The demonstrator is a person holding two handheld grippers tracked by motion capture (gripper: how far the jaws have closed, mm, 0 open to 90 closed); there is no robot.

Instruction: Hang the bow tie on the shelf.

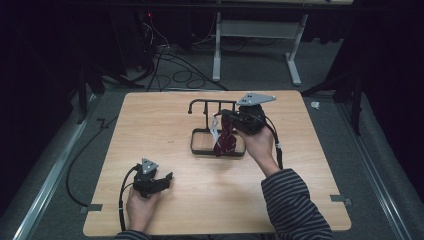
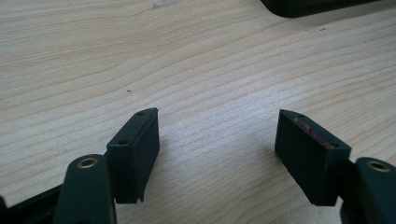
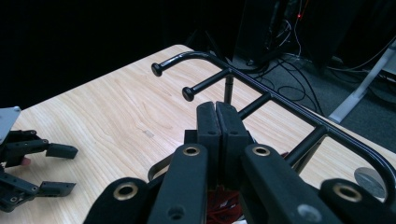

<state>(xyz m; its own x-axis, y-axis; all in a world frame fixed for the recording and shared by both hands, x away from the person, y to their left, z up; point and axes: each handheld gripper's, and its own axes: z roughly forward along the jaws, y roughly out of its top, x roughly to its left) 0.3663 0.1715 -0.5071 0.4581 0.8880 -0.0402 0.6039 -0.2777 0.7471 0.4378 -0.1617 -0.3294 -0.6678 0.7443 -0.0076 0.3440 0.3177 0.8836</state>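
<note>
On the wooden tabletop [image 1: 165, 107], a black wire rack [image 1: 207, 106] serves as my landmark: a rectangular base frame with a raised top rail from which short ball-tipped pegs stick out.

Right gripper [image 1: 226, 119], held in the right hand [image 1: 260, 145], sits at the rack, just on the near-right side of the rail. Its fingers [image 3: 208, 126] are pressed flat together, no gap visible between the pads in the right gripper view. A dark red patterned strip of cloth [image 1: 225, 141] hangs down from the finger area over the rack's base frame; a bit of the same red [image 3: 224, 205] shows under the gripper's linkage. The fingers look clamped on the cloth's upper end, though the exact pinch point is hidden by the gripper body. The fingertips sit just below and close to the nearest ball-tipped peg [image 3: 188, 94], not touching it.

Left gripper [image 1: 162, 179], in the left hand [image 1: 140, 207], is well away from the rack, toward the near-left part of the tabletop, resting low. Its fingers [image 2: 135, 149] stand wide apart, with bare wood grain between them; nothing is held or touched. The rack's base edge [image 2: 299, 5] shows far ahead of those fingers in the left gripper view.

The cloth lies well apart from the left gripper.
</note>
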